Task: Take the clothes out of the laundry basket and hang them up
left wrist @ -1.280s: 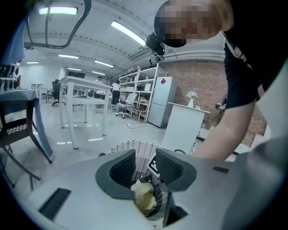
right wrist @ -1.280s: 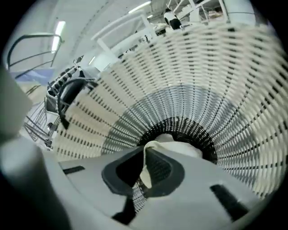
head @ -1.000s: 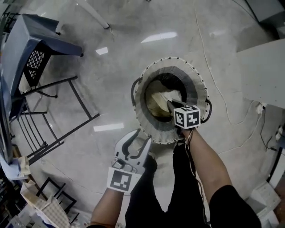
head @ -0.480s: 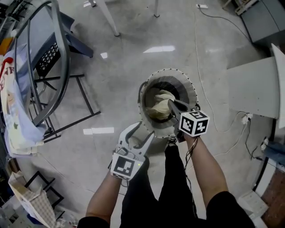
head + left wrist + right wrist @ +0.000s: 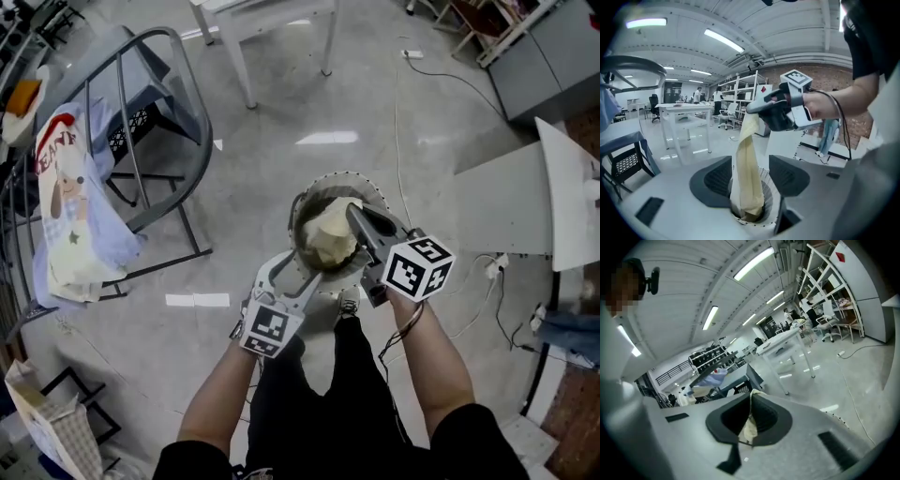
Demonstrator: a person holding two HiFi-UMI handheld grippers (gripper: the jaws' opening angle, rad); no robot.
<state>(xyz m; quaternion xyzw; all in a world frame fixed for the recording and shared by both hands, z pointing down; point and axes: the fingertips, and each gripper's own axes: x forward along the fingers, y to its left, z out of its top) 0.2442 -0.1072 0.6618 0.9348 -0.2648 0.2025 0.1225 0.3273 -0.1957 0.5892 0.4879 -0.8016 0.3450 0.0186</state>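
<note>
Since the earlier frame the right tool has risen out of the laundry basket, drawing the pale yellow garment up with it. Its jaws are clenched on the garment's top edge, and a fold of cloth is pinched between the pads in the right gripper view. The garment hangs as a long twisted strip, with its lower end still inside the basket at the centre of the head view. The left tool, just below and left of the basket, has just been opening its jaws. They stand released with nothing gripped, and the garment shows through their gap, just beyond the tips. A drying rack with hung clothes stands on the floor at the upper left. A white table is at the top edge.
</note>
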